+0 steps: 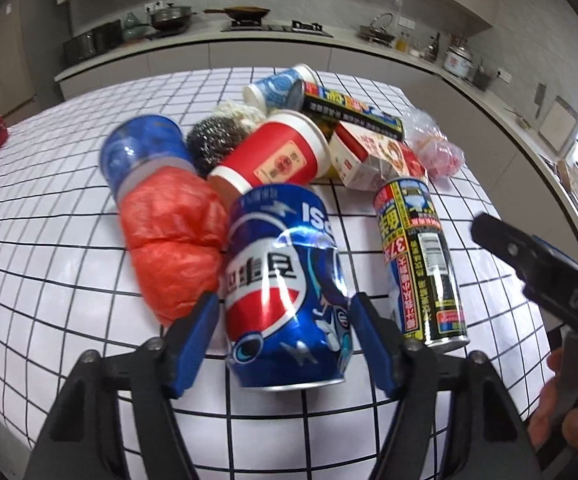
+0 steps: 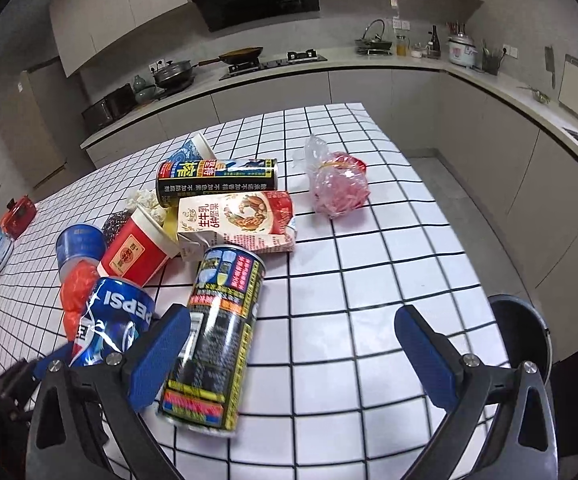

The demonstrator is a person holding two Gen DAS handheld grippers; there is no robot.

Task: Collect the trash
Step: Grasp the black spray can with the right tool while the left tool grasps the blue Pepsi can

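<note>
Lying dented on the gridded tabletop [image 2: 369,264]: blue Pepsi can [image 1: 289,284], "PEPSI" legible. Left gripper [image 1: 283,332] angled steeply down, blue fingers [image 1: 195,340] straddling the can, flanking its sides; contact uncertain. Right gripper [image 2: 293,354] tilted down, fingers [image 2: 425,356] spread wide, one beside a black-yellow can [image 2: 217,344] with Chinese print. Behind: red paper cup [image 2: 137,252], milk carton [image 2: 241,216], orange bag [image 1: 173,240].

Two close, downward views; shared table [image 1: 69,208]
</note>
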